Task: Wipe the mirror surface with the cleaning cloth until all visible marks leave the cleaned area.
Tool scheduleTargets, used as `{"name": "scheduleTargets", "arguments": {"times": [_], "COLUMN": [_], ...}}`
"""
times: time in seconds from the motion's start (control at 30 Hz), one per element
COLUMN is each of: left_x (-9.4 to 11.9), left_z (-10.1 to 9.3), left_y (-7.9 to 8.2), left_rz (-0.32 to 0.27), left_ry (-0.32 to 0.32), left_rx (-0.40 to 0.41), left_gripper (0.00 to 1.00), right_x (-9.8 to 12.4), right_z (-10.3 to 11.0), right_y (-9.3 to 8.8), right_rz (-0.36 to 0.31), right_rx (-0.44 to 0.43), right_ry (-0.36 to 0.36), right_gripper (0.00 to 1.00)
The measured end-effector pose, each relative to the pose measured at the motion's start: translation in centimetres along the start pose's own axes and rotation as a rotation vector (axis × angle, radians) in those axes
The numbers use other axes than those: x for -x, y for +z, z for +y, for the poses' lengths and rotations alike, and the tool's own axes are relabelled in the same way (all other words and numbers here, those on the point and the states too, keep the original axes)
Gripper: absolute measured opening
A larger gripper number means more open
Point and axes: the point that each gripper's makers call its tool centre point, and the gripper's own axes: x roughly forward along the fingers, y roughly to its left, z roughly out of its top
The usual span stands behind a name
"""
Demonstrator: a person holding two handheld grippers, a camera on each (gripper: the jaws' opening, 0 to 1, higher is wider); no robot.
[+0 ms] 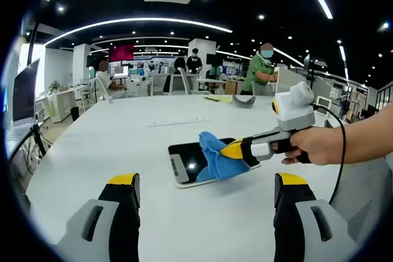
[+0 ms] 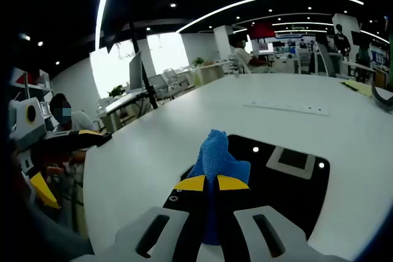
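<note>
Blue cleaning cloth [image 2: 215, 154] sat pinched between the closed yellow-tipped fingers [image 2: 191, 183] of the right gripper [image 2: 210, 183], its bunched folds sticking out past the tips and pressing down on the dark mirror [image 2: 288, 188], which lay flat on the white table [image 2: 153, 145]. From the left gripper view, the right gripper [image 1: 236, 150] reached in from the right in a person's hand [image 1: 316, 145], with the cloth [image 1: 215, 154] covering the mirror's [image 1: 184, 162] near right part, while the left gripper [image 1: 206, 191] hovered short of the mirror, jaws spread wide and holding nothing
</note>
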Motion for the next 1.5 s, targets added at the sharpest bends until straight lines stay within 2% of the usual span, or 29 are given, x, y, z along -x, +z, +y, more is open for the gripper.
{"name": "scheduleTargets", "arguments": {"times": [0.3, 0.57, 0.87, 0.97, 1.37, 1.5], "left_x": [-0.6, -1.1, -1.6, -1.7, -1.7, -1.7], "left_z": [-1.5, -3.0, -3.9, -4.1, -4.0, -3.9], "left_y": [0.5, 0.9, 0.8, 0.8, 1.3, 1.3], "left_rz": [-0.008, -0.012, -0.009, -0.007, -0.015, -0.015], "left_ry": [-0.046, -0.089, -0.122, -0.129, -0.130, -0.128], "left_rx": [-0.018, -0.039, -0.046, -0.050, -0.054, -0.051], "left_gripper": [0.91, 0.91, 0.91, 0.91, 0.91, 0.91], "right_x": [4.1, 7.6, 11.7, 12.3, 12.2, 12.0], "right_z": [-1.0, -2.3, -4.7, -5.0, -4.7, -4.2], "right_y": [-2.2, -4.8, -8.7, -9.5, -11.8, -12.5], "right_rz": [0.025, 0.074, 0.216, 0.244, 0.296, 0.321], "right_rx": [-0.016, -0.022, 0.056, 0.079, 0.043, 0.074], "right_ry": [-0.055, -0.128, -0.244, -0.254, -0.230, -0.214], "right_gripper": [0.00, 0.00, 0.00, 0.01, 0.01, 0.03]}}
